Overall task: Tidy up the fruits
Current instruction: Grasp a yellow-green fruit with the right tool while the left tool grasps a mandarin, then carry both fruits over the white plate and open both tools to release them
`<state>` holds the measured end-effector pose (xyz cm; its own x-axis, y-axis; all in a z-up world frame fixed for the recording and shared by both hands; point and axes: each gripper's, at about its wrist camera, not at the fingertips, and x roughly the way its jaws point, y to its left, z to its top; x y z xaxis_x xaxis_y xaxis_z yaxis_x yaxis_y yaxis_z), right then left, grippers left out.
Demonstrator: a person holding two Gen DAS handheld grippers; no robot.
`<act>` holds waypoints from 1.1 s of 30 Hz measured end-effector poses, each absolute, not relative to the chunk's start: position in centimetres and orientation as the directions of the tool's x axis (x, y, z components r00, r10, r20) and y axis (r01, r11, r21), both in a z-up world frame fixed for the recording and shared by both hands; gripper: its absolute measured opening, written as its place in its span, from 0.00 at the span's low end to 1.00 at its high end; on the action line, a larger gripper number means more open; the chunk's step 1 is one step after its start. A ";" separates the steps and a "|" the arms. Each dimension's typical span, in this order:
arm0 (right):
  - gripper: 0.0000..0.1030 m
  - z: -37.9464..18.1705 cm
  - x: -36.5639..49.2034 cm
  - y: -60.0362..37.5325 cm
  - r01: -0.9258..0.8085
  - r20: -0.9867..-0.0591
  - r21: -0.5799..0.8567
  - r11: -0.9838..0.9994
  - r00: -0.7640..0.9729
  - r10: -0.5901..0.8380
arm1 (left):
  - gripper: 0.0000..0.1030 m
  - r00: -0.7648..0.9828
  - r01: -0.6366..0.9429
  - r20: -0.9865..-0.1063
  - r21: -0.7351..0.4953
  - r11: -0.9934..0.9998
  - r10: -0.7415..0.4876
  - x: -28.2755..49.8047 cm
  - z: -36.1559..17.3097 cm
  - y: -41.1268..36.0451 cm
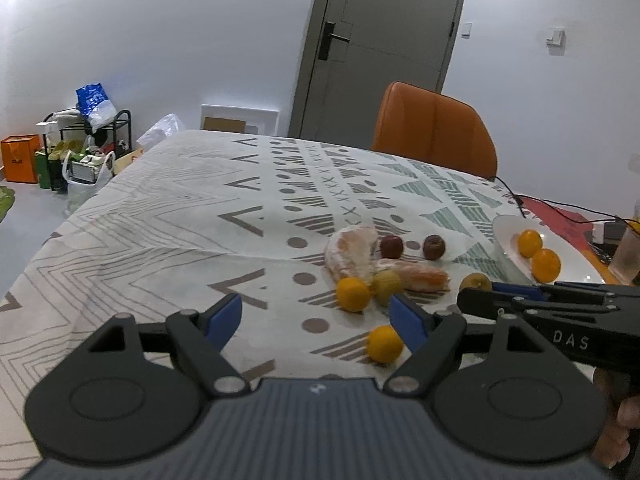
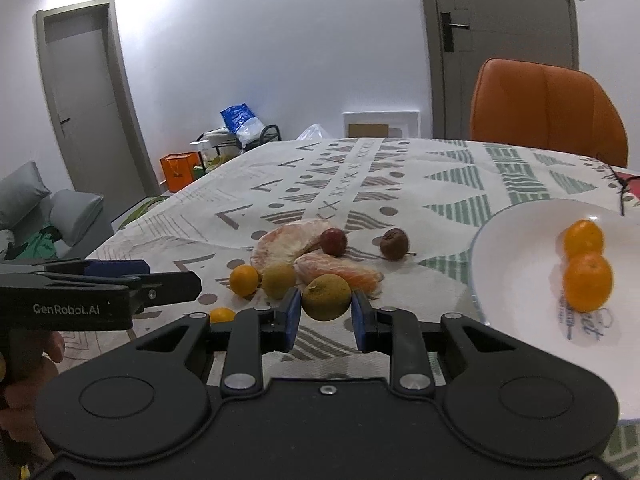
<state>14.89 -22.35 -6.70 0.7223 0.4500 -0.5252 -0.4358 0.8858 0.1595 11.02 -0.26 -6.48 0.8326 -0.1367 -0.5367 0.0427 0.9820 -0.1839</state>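
Orange fruits: two on plate [image 2: 500, 240], perhaps two off.

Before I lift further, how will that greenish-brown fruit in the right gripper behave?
The greenish-brown fruit looks round and smooth, so it may slip or roll if the right gripper loosens. The pads touch only its sides, likely a shallow hold. It looks firm and small, probably light enough to reach the white plate.

Matt patterned cloth [image 2: 400, 184] covers the surface; the white plate [image 2: 516, 248] looks glossy ceramic, the small oranges [image 2: 587, 280] shiny-skinned (finely dimpled), the orange chair [image 2: 544, 108] smooth leather-like.
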 end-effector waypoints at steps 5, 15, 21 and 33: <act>0.25 -6.3 14.3 -23.5 -0.411 -0.515 0.152 0.899 0.743 0.427 | 0.74 0.825 0.068 -0.541 -0.194 0.979 -0.165 11.1 -6.6 -1.3; 0.25 -5.9 13.5 -25.9 -0.376 -0.493 0.161 0.913 0.770 0.404 | 0.66 0.800 0.107 -0.571 -0.172 0.979 -0.187 11.2 -7.5 -3.7; 0.25 -6.1 13.1 -27.0 -0.364 -0.482 0.177 0.914 0.778 0.403 | 0.40 0.777 0.115 -0.605 -0.133 0.984 -0.173 11.4 -8.3 -4.9; 0.25 -6.2 12.6 -29.5 -0.335 -0.452 0.216 0.917 0.798 0.398 | 0.21 0.805 0.132 -0.571 -0.091 0.987 -0.161 11.2 -6.8 -6.5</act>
